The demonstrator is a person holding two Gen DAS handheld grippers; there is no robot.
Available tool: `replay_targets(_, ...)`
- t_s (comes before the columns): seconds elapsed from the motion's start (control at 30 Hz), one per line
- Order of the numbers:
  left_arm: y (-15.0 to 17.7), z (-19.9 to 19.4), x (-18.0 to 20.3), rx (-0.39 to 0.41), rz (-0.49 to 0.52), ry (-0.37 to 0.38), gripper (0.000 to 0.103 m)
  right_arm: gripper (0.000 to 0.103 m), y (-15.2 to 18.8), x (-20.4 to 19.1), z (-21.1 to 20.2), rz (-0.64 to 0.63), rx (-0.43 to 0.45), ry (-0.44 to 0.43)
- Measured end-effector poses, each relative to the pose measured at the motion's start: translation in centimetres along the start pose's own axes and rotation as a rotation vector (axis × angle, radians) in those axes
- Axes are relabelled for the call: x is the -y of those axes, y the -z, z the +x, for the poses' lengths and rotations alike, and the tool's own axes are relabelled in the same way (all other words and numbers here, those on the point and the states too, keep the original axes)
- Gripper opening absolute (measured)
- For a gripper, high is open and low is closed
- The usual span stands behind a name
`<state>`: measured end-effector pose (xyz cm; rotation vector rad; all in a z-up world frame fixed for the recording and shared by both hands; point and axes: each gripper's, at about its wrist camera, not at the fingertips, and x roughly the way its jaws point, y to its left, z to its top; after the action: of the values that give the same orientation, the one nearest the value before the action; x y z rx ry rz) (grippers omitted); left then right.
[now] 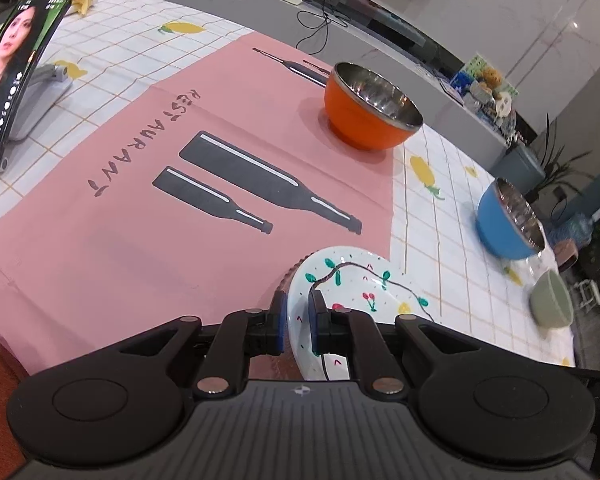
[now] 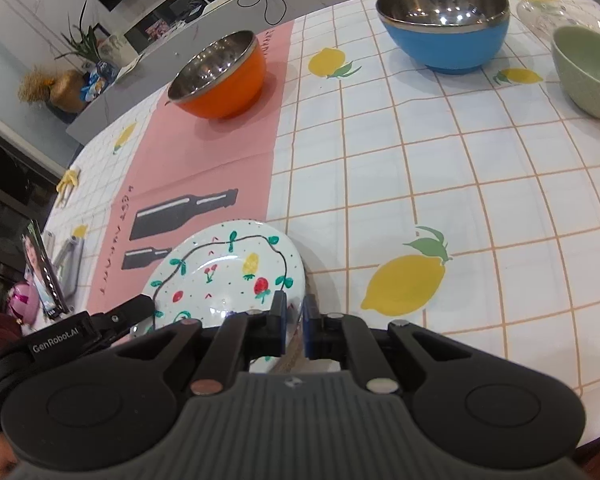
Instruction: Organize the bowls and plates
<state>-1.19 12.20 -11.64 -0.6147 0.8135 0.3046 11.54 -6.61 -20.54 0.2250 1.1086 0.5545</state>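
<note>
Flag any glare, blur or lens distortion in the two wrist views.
Left wrist: strong fisheye bend on the tablecloth grid; blue bowl and green bowl smear at the edge; highlights inside the orange bowl. Right wrist: plate sharp, bright specular spots in the blue bowl, grid lines curve outward, corners dark.

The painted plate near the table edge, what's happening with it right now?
A person holds a claw in each hand, and both are shut on the rim of the painted plate, the left claw on one side and the right claw on the other. The plate sits low at the near edge of the pink mat; I cannot tell whether it is touching it. The orange bowl, blue bowl and green bowl stand apart farther back, ungripped.
</note>
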Motion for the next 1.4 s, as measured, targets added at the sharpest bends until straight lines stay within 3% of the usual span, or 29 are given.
replay_targets(0.27,0.1,0.5,0.3,-0.008,0.029,-0.031,0.015,0.005,0.4,0.1,0.8,-0.001,-0.018,0.005)
replay_targets(0.5,0.1,0.8,1.0,0.012,0.122,-0.056,0.017,0.008,0.6,0.1,0.6,0.002,0.002,-0.001)
replay_targets(0.7,0.1,-0.3,1.3,0.078,0.189,-0.060,0.021,0.010,0.5,0.2,-0.2,0.004,0.031,0.000)
replay_targets(0.77,-0.2,-0.4,1.1,0.068,0.177,-0.055,0.026,0.014,0.5,0.4,-0.2,0.023,0.021,-0.005)
replay_targets(0.83,-0.3,-0.2,0.7,0.045,0.150,-0.053,0.032,0.026,0.6,0.8,0.0,0.049,0.006,-0.016)
replay_targets(0.87,-0.3,0.0,0.4,0.032,0.136,-0.051,0.032,0.026,0.7,0.9,0.1,0.058,-0.001,-0.023)
replay_targets(1.03,-0.1,0.7,-0.4,-0.020,0.081,-0.016,0.031,0.024,1.0,1.4,0.5,0.098,-0.034,-0.058)
replay_targets(1.13,0.1,1.0,-0.4,-0.034,0.079,-0.013,0.016,0.014,1.1,1.8,1.0,0.139,-0.059,-0.092)
replay_targets(1.4,-0.2,1.0,-0.3,-0.028,0.072,-0.027,0.014,0.009,0.9,2.1,1.5,0.177,-0.067,-0.105)
